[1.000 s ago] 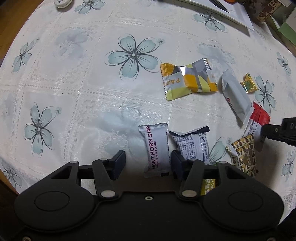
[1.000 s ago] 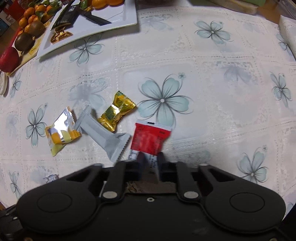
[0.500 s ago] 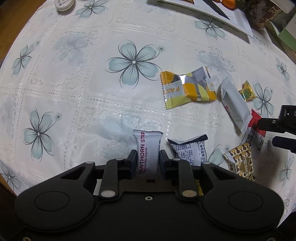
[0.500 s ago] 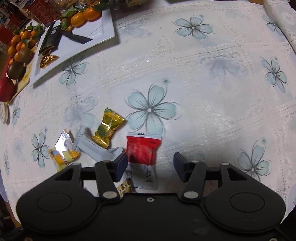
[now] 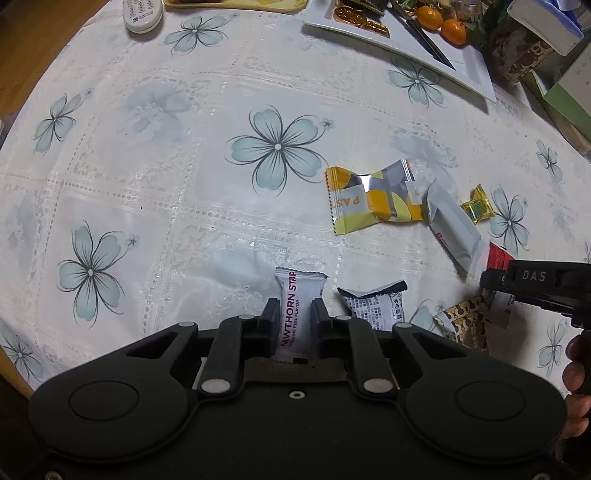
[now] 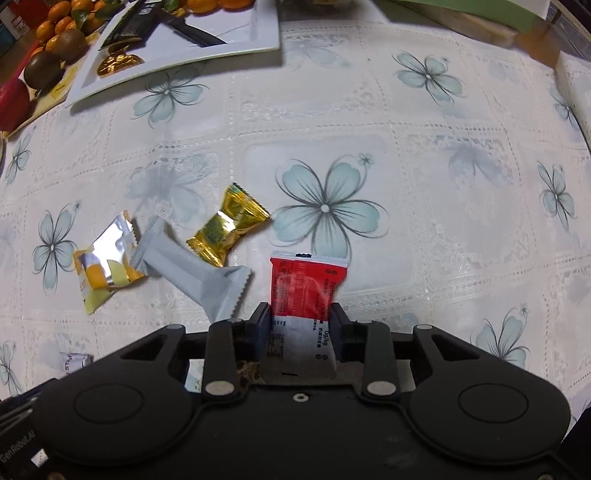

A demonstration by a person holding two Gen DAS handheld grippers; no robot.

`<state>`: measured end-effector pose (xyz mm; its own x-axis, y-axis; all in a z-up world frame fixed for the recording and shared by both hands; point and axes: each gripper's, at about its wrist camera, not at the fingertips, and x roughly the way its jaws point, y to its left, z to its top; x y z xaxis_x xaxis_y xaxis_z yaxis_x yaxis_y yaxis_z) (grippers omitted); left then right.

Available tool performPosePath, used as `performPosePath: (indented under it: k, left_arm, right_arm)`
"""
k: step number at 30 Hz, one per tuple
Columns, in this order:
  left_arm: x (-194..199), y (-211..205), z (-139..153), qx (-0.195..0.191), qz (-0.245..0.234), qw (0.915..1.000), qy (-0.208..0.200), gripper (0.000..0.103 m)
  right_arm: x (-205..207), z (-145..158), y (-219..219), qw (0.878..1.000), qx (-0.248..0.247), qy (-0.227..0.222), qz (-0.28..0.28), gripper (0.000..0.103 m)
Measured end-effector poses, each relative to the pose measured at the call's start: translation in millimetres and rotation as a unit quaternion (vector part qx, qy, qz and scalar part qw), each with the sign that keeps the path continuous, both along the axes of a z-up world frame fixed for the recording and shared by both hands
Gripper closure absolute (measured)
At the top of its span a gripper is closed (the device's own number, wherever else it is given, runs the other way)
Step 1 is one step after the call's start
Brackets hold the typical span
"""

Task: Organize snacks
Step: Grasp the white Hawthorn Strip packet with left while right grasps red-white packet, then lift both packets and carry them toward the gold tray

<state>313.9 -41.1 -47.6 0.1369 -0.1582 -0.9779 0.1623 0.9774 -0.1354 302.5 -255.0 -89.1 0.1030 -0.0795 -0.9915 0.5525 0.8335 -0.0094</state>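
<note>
My left gripper (image 5: pixel 294 314) is shut on a white Hawthorn Strip packet (image 5: pixel 297 295), held just above the floral tablecloth. My right gripper (image 6: pixel 300 317) is shut on a red-and-white sachet (image 6: pixel 306 284); it also shows at the right edge of the left wrist view (image 5: pixel 532 280). On the cloth lie a yellow-silver packet (image 5: pixel 373 199), a long white-grey packet (image 6: pixel 192 273), a gold candy (image 6: pixel 229 229), a black-and-white packet (image 5: pixel 375 302) and a brown-gold packet (image 5: pixel 467 325).
A white tray (image 6: pixel 236 44) with a knife, gold sweets and oranges stands at the far side. Fruit (image 6: pixel 48 62) lies at the far left. A white remote (image 5: pixel 142 14) and boxes (image 5: pixel 565 85) sit along the back edge.
My left gripper closed on the Hawthorn Strip packet and lifted it slightly. My right gripper opened over the red sachet half a second ago and has closed on it again.
</note>
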Motion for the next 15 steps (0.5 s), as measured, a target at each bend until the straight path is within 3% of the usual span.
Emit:
performPosePath:
  k: [5, 7, 9, 15]
  left_arm:
    - [1, 3, -1, -0.004, 0.008, 1.0000, 0.002, 0.077]
    - [1, 3, -4, -0.004, 0.010, 0.9999, 0.002, 0.068]
    - [2, 1, -6, -0.003, 0.011, 0.9999, 0.001, 0.050]
    - [5, -11, -14, 0.021, -0.003, 0.9998, -0.002, 0.048]
  right_arm:
    - [-12, 11, -21, 1.000, 0.007, -0.008, -0.022, 0.070]
    - [-15, 17, -27, 0.999, 0.009, -0.016, -0.028, 0.070]
    - [-16, 21, -32, 0.999, 0.012, -0.023, -0.032, 0.070]
    - [-18, 31, -39, 0.998, 0.052, -0.037, -0.027, 0.069]
